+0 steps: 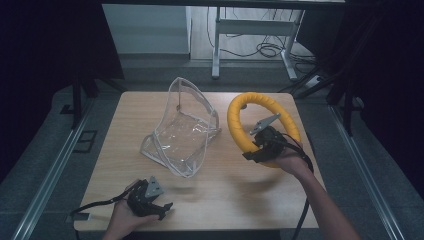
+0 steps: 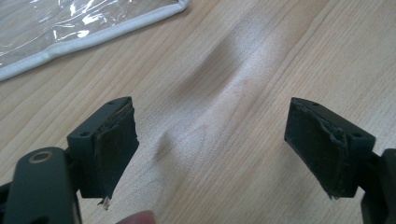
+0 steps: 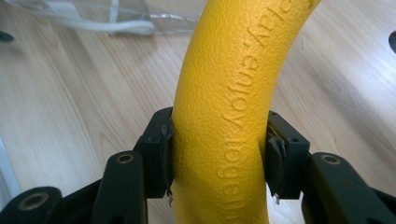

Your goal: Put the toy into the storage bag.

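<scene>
1. the left gripper (image 1: pixel 162 208) sits low at the near edge of the wooden table (image 1: pixel 225 200), jaws wide apart, holding nothing.
2. a clear plastic bag (image 1: pixel 182 132) stands in the middle.
3. the right gripper (image 1: pixel 256 150) squeezes the yellow ring (image 1: pixel 237 122) at its near side; the ring tilts up, its long way running away from the person.

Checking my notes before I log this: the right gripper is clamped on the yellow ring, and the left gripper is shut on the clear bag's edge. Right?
Not quite. The left gripper is open and holds nothing; the left gripper view shows its jaws wide apart over the bare table, with the bag off to one side. The right gripper is indeed clamped on the ring.
</scene>
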A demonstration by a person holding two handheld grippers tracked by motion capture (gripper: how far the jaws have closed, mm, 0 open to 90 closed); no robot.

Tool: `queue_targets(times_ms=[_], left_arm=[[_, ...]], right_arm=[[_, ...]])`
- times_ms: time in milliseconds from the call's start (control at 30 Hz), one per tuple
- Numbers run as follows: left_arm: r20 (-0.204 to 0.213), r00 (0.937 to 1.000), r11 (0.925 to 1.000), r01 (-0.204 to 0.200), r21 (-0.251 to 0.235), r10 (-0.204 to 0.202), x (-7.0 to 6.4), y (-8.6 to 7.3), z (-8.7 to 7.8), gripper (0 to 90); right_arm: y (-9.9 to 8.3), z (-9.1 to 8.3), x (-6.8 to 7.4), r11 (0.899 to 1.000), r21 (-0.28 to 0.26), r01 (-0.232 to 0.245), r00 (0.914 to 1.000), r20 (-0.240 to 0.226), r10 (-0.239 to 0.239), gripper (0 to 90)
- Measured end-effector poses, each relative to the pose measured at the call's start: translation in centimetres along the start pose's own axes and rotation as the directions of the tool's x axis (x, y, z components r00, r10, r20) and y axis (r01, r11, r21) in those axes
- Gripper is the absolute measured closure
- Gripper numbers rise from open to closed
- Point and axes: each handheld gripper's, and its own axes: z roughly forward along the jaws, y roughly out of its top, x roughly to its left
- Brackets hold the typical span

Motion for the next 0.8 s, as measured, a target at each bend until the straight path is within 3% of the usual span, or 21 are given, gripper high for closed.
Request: queue_targets(times_ms=[200,500,800], left_arm=[[-0.002,1.0,1.0,-0.001,0.001,0.001,0.0,0.0,0.0,16.9],[-0.002,1.0,1.0,-0.002,0.001,0.002,0.0,0.0,0.0,16.9],[0.0,1.0,1.0,0.001,0.002,-0.001,0.0,0.0,0.1,16.9]], right_arm=[[0.5,-0.8,0.0,0.997,-0.078,-0.025,0.9997,-0.009,0.025,50.5],[1.2,-1.7,0.4,0.987,-0.16,-0.023,0.9992,-0.036,0.017,50.5],[1.5,-2.5,0.4,0.969,-0.246,-0.037,0.9981,-0.057,0.024,50.4]])
